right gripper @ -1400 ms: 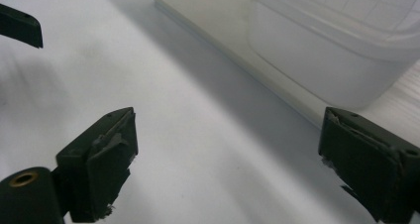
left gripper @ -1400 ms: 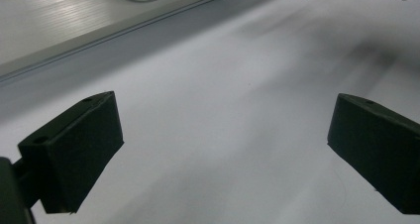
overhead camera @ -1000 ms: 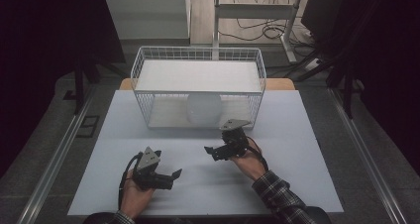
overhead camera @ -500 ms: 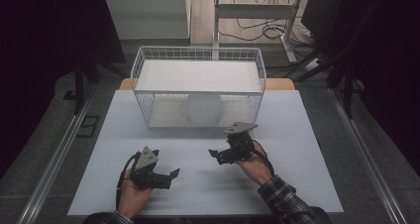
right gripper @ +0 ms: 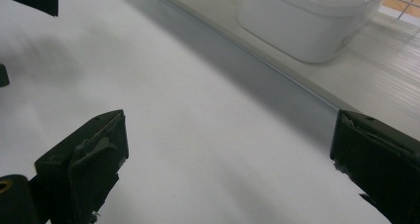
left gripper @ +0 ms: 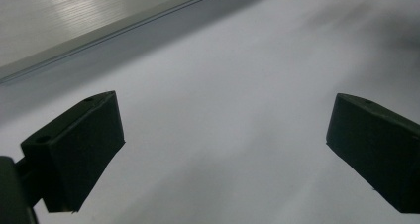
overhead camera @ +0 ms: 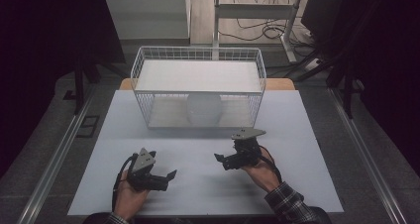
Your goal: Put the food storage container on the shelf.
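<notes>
High view: the white table (overhead camera: 297,115) carries a white wire basket (overhead camera: 198,92) at its far middle, and inside the basket's lower level sits a pale rounded container (overhead camera: 203,109). Near the person, the right tool (overhead camera: 224,160) hovers low over the table right of centre, well short of the basket, and the left tool (overhead camera: 167,177) rests near the front edge on the left. In the right gripper view that tool's black fingers (right gripper: 84,154) stand wide apart with nothing between them and the container (right gripper: 307,21) shows ahead to the right; in the left gripper view its fingers (left gripper: 74,144) are likewise spread over bare table.

Judging from this, the work stands at its start or at a pause: both tools empty, the container untouched in the basket. The next move would call for the right tool to travel far and reach the container.

Against the earlier frames, the right tool has drawn nearer to the person and slightly right, away from the basket; the left has hardly shifted.
</notes>
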